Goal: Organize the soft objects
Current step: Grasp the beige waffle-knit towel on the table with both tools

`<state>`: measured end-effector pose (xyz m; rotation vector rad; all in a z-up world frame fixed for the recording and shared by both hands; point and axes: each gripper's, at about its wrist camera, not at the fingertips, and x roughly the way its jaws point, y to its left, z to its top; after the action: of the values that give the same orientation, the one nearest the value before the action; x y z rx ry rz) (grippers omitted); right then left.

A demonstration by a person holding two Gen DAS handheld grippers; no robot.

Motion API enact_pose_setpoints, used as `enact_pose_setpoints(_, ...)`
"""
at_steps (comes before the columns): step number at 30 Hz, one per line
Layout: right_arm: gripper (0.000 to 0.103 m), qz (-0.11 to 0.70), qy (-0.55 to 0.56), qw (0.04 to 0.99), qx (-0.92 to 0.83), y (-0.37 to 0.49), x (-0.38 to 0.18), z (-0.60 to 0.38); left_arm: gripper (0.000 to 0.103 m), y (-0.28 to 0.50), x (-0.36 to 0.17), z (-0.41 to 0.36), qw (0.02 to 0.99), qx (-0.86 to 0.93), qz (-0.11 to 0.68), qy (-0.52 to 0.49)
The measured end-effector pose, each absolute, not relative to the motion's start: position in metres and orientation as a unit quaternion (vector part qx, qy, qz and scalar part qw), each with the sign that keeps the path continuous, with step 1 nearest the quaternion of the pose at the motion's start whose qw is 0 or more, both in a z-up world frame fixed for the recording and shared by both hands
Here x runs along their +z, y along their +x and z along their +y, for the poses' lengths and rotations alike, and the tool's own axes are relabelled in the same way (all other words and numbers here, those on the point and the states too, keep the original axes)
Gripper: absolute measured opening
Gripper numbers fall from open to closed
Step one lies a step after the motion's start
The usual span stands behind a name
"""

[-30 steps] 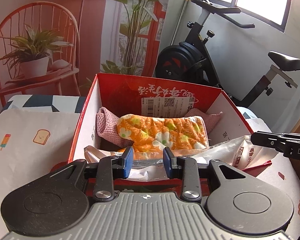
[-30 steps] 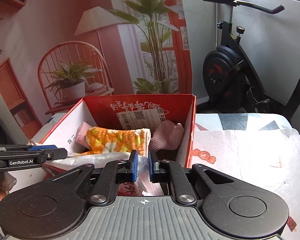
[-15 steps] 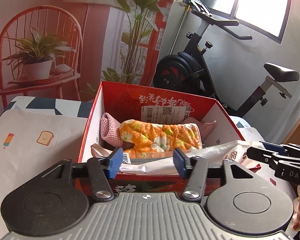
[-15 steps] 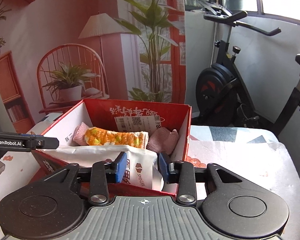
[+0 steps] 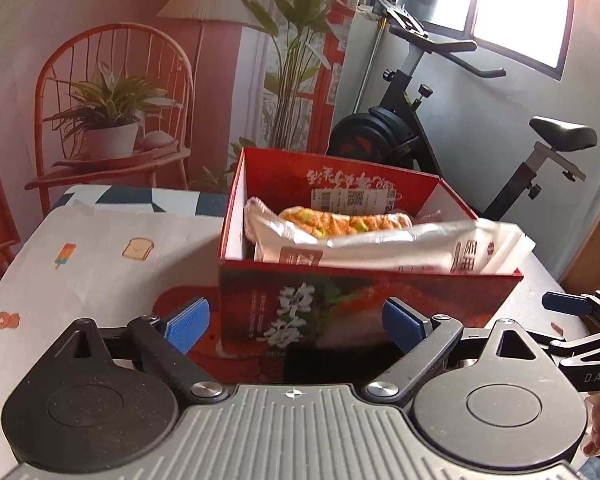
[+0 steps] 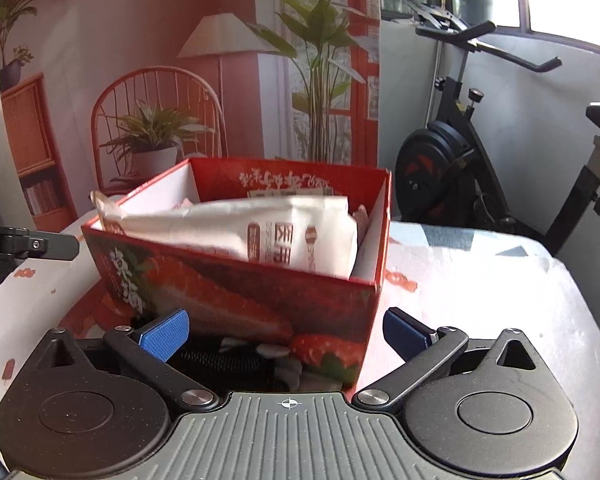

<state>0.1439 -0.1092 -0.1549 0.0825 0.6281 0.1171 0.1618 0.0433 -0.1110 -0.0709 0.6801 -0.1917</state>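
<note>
A red cardboard box (image 5: 368,300) stands on the table in front of both grippers. A white plastic packet (image 5: 400,248) lies slanted across the top of its contents, one end poking over the right rim. Behind the packet are an orange floral cloth (image 5: 340,220) and a pink cloth (image 5: 254,205). My left gripper (image 5: 296,322) is short of the box's near wall, jaws opening wide and gripping nothing. In the right wrist view the packet (image 6: 260,232) fills the box (image 6: 260,292), and my right gripper (image 6: 286,330) is also opening wide and holds nothing.
The table wears a pale cloth (image 5: 100,264) printed with small toast and ice-lolly pictures. An exercise bike (image 5: 420,132) stands behind the table on the right. A wall backdrop (image 5: 120,120) pictures a chair, plants and a lamp. The other gripper (image 5: 580,320) shows at the right edge.
Both grippers have let go of the white packet, spread their jaws and drawn back from the box. The packet now rests on the cloths inside the box.
</note>
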Motion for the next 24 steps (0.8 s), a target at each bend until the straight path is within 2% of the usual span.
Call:
enact_pose_setpoints(7,0.102,0.358,0.072,0.93,0.032,0.117,-0.212,-0.105,0.095,0.133,-0.156,0.047,0.917,-0.096,0.385,-0.033)
enact_pose_setpoints(14,0.102,0.375,0.109,0.92,0.025,0.108,-0.24,-0.105,0.094,0.121,-0.189,0.049,0.905,-0.097,0.413,-0.042)
enact_pose_setpoints(19,0.103,0.378,0.126,0.917,0.02,0.108,-0.251,-0.107,0.083,0.123,-0.205,0.053,0.9,-0.094,0.422,-0.053)
enact_pose_setpoints(24,0.103,0.375,0.118,0.919,0.02,0.109,-0.254,-0.106,0.079,0.121,-0.213,0.056,0.901,-0.104,0.415,-0.073)
